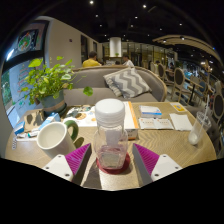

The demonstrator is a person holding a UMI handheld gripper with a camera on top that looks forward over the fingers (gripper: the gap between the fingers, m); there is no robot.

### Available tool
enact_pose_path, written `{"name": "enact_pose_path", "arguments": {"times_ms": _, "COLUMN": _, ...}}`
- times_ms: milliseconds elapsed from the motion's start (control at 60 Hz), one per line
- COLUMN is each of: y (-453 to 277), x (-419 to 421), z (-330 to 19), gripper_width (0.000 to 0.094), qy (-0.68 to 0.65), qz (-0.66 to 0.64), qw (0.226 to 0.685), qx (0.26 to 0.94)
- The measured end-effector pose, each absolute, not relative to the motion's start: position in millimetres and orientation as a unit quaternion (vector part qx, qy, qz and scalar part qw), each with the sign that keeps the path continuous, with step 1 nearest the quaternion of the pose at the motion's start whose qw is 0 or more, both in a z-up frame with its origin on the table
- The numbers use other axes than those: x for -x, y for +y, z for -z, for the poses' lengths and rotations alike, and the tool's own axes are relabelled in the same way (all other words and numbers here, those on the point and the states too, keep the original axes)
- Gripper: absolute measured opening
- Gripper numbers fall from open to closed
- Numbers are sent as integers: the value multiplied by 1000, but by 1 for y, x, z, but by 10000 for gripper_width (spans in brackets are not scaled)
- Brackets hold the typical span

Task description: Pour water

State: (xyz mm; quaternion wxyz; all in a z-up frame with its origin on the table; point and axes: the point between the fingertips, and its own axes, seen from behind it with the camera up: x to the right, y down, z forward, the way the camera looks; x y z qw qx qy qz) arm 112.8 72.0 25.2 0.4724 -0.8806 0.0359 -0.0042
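papers (pixel 157 122): print too small to read | glass (pixel 112 155): contents unclear | mug (pixel 55 138): inside hidden

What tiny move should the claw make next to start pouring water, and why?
Probably close the claw on the glass cup. The cup stands on the wooden table between the open purple pads with gaps either side, so nothing is gripped yet. The white mug waits beside it.

White mug (pixel 54 137), green plant (pixel 48 78), chevron-patterned pillow (pixel 127 83).
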Motion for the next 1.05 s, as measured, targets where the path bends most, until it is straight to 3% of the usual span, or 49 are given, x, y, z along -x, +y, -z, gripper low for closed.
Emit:
{"name": "enact_pose_path", "arguments": {"times_ms": 200, "y": 15, "x": -108, "z": -68, "gripper_width": 855, "qy": 38, "qz": 24, "qw": 452, "qx": 891}}
{"name": "enact_pose_path", "arguments": {"times_ms": 550, "y": -149, "x": -52, "z": -164, "gripper_width": 852, "qy": 33, "qz": 25, "qw": 421, "qx": 906}}
{"name": "enact_pose_path", "arguments": {"times_ms": 767, "y": -197, "x": -32, "z": -190, "gripper_width": 855, "qy": 31, "qz": 26, "qw": 426, "qx": 904}}
{"name": "enact_pose_path", "arguments": {"times_ms": 1050, "y": -207, "x": -32, "z": -205, "gripper_width": 856, "qy": 28, "qz": 32, "qw": 433, "qx": 900}}
